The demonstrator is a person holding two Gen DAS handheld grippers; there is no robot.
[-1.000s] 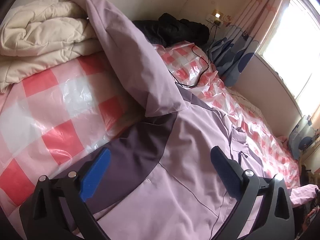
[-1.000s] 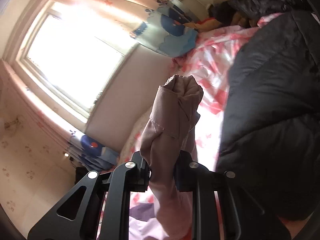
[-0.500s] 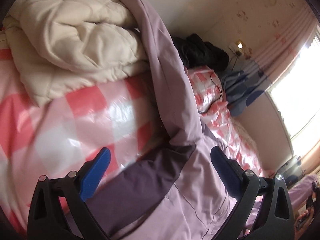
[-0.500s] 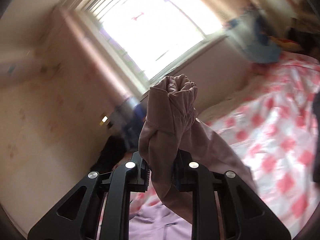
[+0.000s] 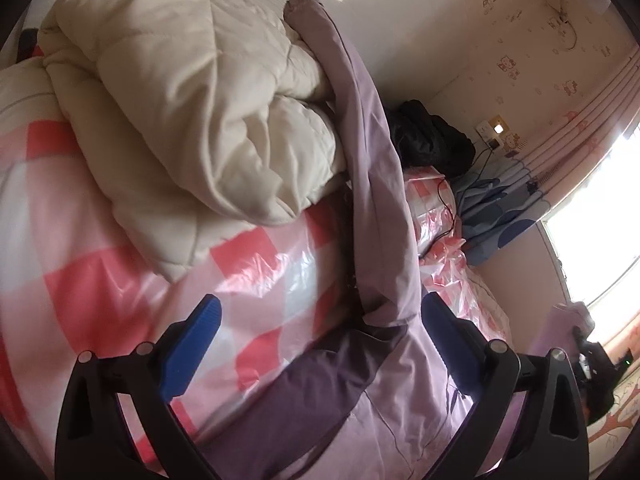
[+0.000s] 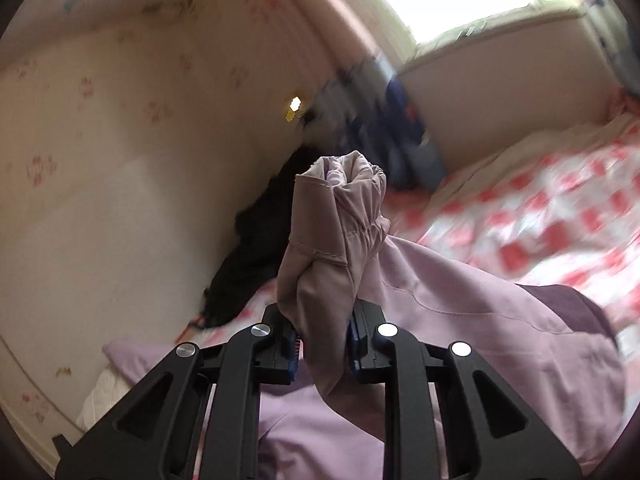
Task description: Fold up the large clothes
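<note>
A large lilac jacket [image 5: 404, 384] with dark purple panels lies spread on the bed. One sleeve [image 5: 360, 152] runs up over a cream quilt. My left gripper [image 5: 320, 320] hovers open just above the jacket's shoulder, blue pads wide apart, nothing between them. In the right wrist view my right gripper [image 6: 322, 350] is shut on the bunched cuff [image 6: 340, 216] of the other sleeve, held up above the jacket's body [image 6: 460, 312]. That gripper also shows small at the right edge [image 5: 588, 356] of the left wrist view.
A folded cream quilt [image 5: 180, 112] fills the head of the bed. A red and white checked plastic cover [image 5: 120, 292] lies over the bedding. A black garment [image 5: 428, 136] sits against the wall. A cable, a wall socket [image 5: 494, 130], curtains and a bright window are beyond.
The right gripper has swung the held cuff round from the window towards the wall and the jacket. The left gripper has moved toward the quilt and rolled, still open.
</note>
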